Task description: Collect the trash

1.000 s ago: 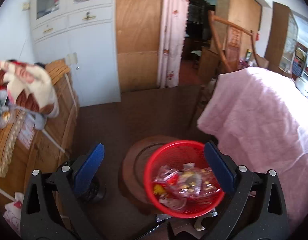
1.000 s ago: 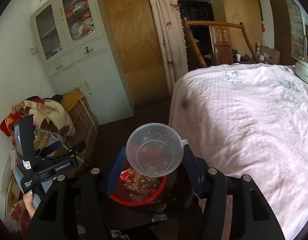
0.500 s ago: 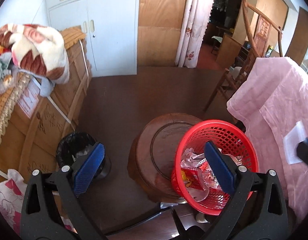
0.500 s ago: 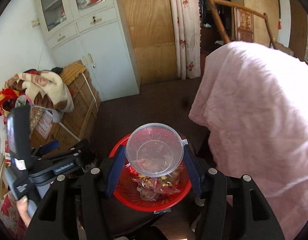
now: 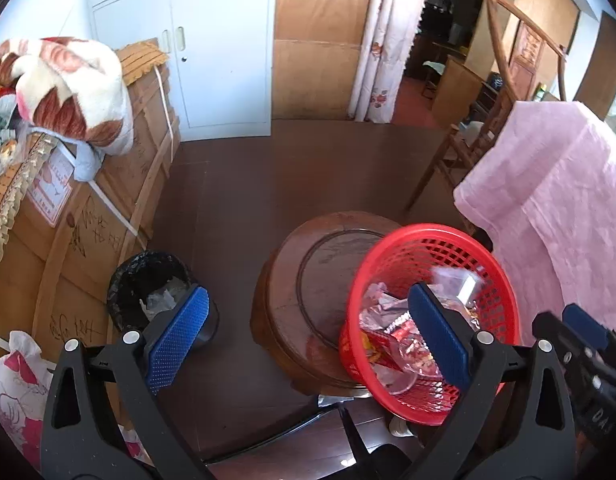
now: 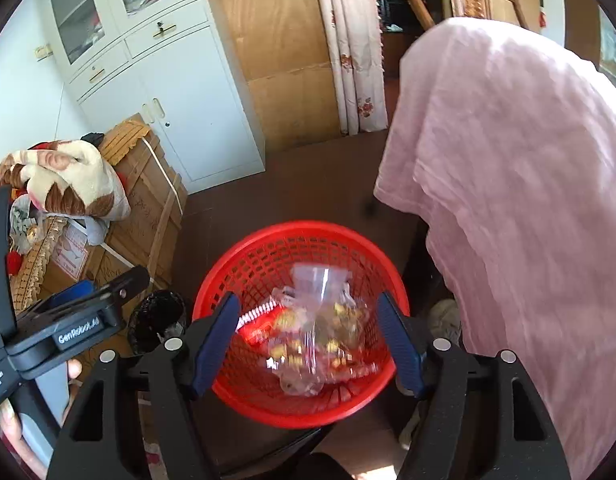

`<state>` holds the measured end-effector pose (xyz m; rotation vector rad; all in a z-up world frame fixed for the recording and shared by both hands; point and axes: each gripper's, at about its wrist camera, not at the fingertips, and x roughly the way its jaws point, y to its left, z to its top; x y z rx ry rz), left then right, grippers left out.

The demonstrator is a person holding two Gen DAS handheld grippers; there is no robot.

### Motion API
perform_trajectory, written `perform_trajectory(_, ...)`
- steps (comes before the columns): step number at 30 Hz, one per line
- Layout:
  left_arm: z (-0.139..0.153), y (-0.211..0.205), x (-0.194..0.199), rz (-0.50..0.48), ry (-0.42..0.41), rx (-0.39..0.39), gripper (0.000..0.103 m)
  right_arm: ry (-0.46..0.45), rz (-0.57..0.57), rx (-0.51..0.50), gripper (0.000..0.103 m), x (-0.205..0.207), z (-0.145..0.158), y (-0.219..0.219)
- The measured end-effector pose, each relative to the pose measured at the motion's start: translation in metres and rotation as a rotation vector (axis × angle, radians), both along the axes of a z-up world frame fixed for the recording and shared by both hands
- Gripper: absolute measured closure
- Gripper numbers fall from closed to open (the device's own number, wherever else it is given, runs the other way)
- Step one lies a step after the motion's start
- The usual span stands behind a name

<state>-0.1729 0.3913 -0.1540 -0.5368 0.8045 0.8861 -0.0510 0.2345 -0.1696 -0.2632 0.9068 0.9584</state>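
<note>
Right gripper hung directly over the red basket, pointing steeply down; its jaws were opening, blue pads well apart, nothing pressed between them. A clear, blurred piece of plastic showed inside the basket between the pads, apart from both; could not tell whether it was falling or resting. Left gripper stood wide, nothing held, its right pad in front of the basket's contents. Basket held the trash: crumpled clear wrappers, a red packet, small gold-coloured pieces. Left view alone showed the basket tilted and overhanging the edge of a round wooden stool; the right view hid the stool under the basket. Left view also looked straight into a black-lined bin on the floor beside the stool, with pale crumpled scraps in it; right view caught only the bin's rim behind its left pad. Right view alone showed the hand gripping the left gripper's body, at far left. Beyond: cardboard boxes with a folded blanket on top to the left, pink cloth draped at right, white cabinet and floral curtain at the far wall. Glass upper cabinet doors seen only in the right view.
</note>
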Motion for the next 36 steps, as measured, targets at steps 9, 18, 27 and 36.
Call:
perform_trajectory(9, -0.006, -0.034, 0.007, -0.063, 0.056, 0.029, 0.007, -0.089, -0.077, -0.071, 0.026, -0.004, 0.012, -0.039)
perform_trajectory(18, 0.028, -0.056, -0.014, -0.064, 0.103, 0.111, 0.007, -0.105, -0.104, 0.044, 0.025, -0.007, 0.044, -0.077)
perform_trajectory(27, 0.079, -0.073, -0.040, -0.093, -0.027, 0.083, 0.007, -0.175, -0.104, 0.164, 0.013, -0.029, 0.091, -0.119)
perform_trajectory(36, 0.040, -0.087, -0.013, -0.140, 0.062, 0.037, 0.007, -0.165, -0.125, 0.092, 0.009, -0.029, 0.069, -0.141)
